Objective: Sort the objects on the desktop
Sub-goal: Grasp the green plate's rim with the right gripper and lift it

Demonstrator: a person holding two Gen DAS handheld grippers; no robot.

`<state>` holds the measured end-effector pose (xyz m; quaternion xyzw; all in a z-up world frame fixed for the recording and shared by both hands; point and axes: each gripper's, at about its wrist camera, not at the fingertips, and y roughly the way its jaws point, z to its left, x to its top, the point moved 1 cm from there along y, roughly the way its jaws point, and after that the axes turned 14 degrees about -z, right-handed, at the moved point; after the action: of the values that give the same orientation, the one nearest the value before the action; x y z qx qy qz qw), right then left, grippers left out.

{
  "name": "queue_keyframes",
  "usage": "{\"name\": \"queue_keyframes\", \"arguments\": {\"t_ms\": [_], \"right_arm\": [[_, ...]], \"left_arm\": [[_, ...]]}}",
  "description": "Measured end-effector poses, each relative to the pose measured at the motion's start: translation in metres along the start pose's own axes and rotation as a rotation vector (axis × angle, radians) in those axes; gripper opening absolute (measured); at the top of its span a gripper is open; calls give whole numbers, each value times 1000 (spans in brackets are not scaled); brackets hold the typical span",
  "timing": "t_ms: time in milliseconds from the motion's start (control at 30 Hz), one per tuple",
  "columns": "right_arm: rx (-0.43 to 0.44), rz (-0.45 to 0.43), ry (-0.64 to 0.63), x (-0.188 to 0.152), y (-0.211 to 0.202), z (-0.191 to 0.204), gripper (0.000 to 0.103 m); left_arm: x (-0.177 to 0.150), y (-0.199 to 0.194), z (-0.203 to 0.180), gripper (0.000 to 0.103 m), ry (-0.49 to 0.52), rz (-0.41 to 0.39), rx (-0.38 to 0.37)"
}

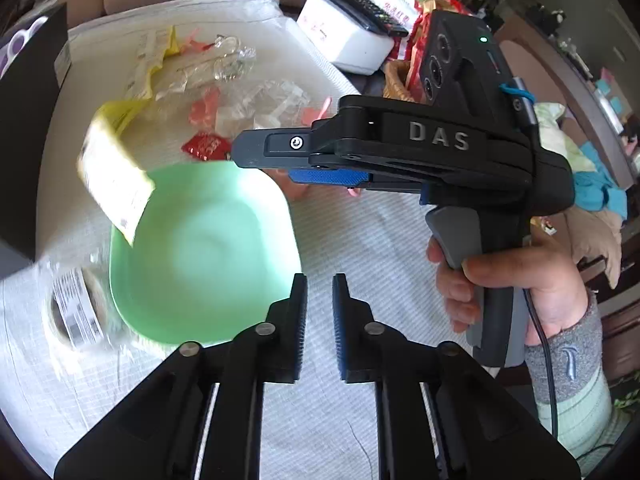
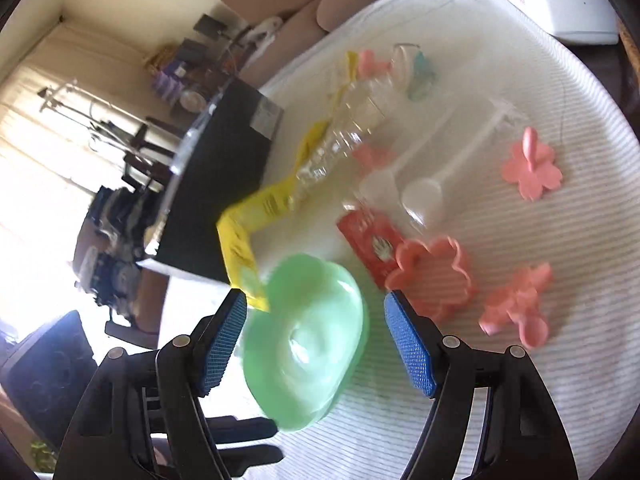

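Two claws in view, both empty. Left claw (image 1: 320, 292): jaws narrowly apart, nothing between them, hovering at the near edge of the green bowl (image 1: 208, 248). Right claw (image 2: 316, 340): jaws wide apart, nothing gripped, positioned over the bowl (image 2: 308, 344); from its own camera the bowl sits in the gap between the blue pads (image 2: 412, 344) without touching them. From the left camera the right claw (image 1: 260, 156) reaches in from the right, its tip over the bowl's far rim.

Bowl rests on the white striped surface (image 1: 380, 240). A yellow packet (image 1: 116, 176) is blurred, at the bowl's far-left rim; can't tell whether it touches. In the right view the same packet (image 2: 244, 248) lies just beyond the bowl.

Relative to the bowl:
- red sachet (image 2: 372, 244) just beyond it, touching a pink flower cutter (image 2: 436, 276)
- more pink flower pieces (image 2: 532, 168) to the right, well apart
- clear plastic spoon (image 2: 424, 196) and clear wrappers (image 2: 352, 136) farther back
- tape roll (image 1: 76, 312) at its near-left side, blurred
- black box (image 2: 216, 184) to the left, at the surface edge
- white tissue box (image 1: 344, 32) with a remote (image 1: 360, 4) on top, far right corner

Person's right hand (image 1: 516, 280) grips the claw's handle.
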<state>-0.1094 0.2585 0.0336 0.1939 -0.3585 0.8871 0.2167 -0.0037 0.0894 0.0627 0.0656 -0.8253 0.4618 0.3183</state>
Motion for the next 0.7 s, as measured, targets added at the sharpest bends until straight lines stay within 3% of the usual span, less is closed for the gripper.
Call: {"name": "queue_keyframes", "arguments": {"t_ms": [33,100,200,233,433,633,700], "right_arm": [[-15,8,-6,-3,-1,-1,75],[-45,17,-39,-8,-4,-1,75],[-94,39,-108,-16,-7,2,72],[-102,48,-123,-19,-7,2,67],[-142,104,-198,-39,16,10,47],[-222,104,-303,-45,32,20,36],[-229,101,-319,-46,34,22,27]], "left_arm": [[-3,-2,2,49,-2,-2,18],[-6,-10,10,63,2,-24,66],[-2,-17,31,63,20,-51,190],[0,-17,39,63,11,-54,217],[1,-9,57,63,-24,-43,234],[-4,-3,56,63,20,-47,258],[-5,-5,57,63,20,-71,251]]}}
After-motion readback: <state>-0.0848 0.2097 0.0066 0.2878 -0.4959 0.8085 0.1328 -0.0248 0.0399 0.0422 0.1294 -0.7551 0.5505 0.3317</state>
